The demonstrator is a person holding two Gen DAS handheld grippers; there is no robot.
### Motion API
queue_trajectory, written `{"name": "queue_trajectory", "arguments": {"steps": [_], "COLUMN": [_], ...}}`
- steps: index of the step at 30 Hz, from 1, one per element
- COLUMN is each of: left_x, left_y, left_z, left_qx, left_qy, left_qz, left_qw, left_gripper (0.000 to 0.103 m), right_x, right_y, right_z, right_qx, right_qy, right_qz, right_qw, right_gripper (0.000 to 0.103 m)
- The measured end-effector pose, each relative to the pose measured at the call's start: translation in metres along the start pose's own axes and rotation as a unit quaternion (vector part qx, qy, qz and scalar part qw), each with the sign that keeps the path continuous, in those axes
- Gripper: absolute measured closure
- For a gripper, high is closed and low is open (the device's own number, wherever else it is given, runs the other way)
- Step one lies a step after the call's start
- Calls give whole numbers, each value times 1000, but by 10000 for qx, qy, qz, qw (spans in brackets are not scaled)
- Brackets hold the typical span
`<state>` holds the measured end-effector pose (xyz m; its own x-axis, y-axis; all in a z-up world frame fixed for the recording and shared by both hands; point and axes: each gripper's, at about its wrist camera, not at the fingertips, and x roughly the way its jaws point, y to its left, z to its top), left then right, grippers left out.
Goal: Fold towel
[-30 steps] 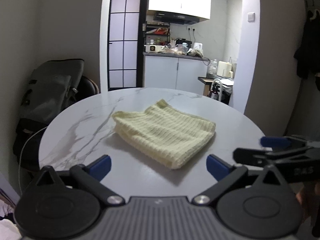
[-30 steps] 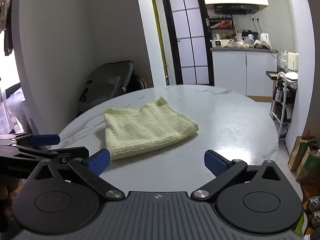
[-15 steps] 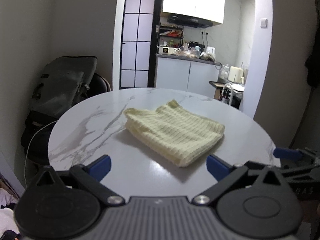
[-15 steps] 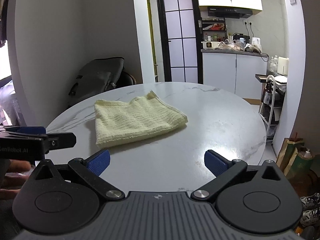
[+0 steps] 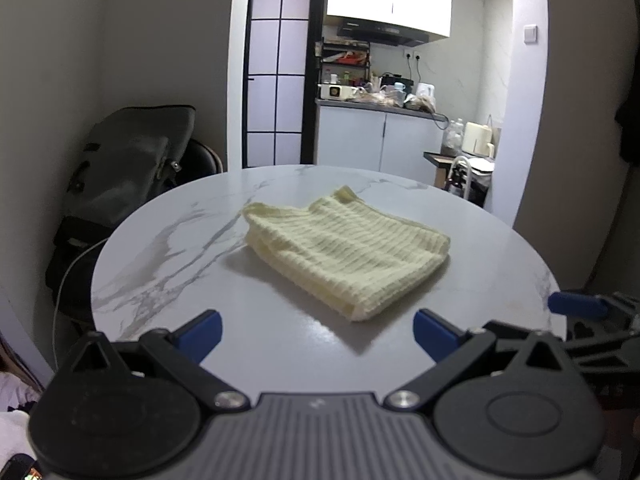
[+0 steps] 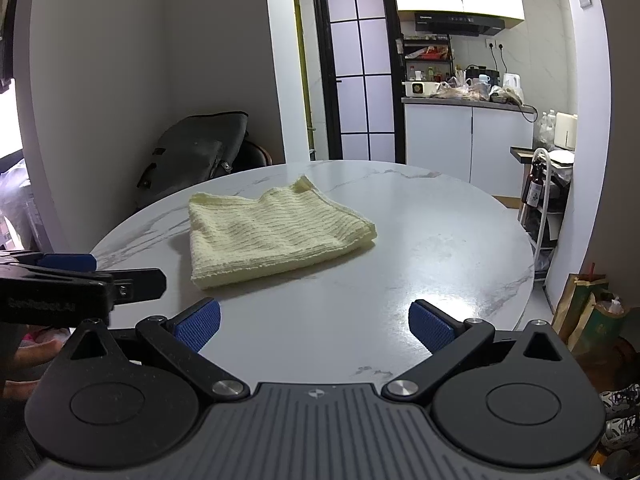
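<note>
A pale yellow ribbed towel [image 5: 344, 252] lies folded into a thick rectangle on the round white marble table [image 5: 168, 264]; the right wrist view shows the towel [image 6: 272, 232] too. My left gripper [image 5: 318, 334] is open near the table's front edge, short of the towel, with nothing between its fingers. My right gripper [image 6: 314, 322] is also open and empty, back from the towel. The right gripper's blue-tipped finger shows at the right edge of the left wrist view, and the left gripper's finger at the left edge of the right wrist view.
A dark backpack [image 5: 128, 160] rests on a chair behind the table's left side. A kitchen counter [image 5: 380, 108] and a dark-framed glass door [image 5: 276, 76] stand beyond. A rack with bottles [image 6: 540, 196] and paper bags [image 6: 588, 304] are right of the table.
Both grippers have drawn back from the towel and risen a little, still open. The towel has not moved.
</note>
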<state>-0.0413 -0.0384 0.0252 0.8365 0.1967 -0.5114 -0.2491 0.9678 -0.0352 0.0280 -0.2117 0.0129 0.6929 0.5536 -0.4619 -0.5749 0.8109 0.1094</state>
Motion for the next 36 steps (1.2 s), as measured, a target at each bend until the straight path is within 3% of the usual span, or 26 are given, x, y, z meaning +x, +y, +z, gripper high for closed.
{"name": "queue_trajectory", "arguments": {"steps": [36], "left_x": [2], "left_y": [9], "left_z": [-4], "left_qx": [-148], "left_qy": [202], "left_qz": [162], "left_qw": [9996], "left_gripper": [0], "right_x": [-2], "right_y": [5], "right_z": [-8], "right_qx": [-229], "right_qy": [59], "right_qz": [-6], "right_qw": [9997], "right_gripper": [0]}}
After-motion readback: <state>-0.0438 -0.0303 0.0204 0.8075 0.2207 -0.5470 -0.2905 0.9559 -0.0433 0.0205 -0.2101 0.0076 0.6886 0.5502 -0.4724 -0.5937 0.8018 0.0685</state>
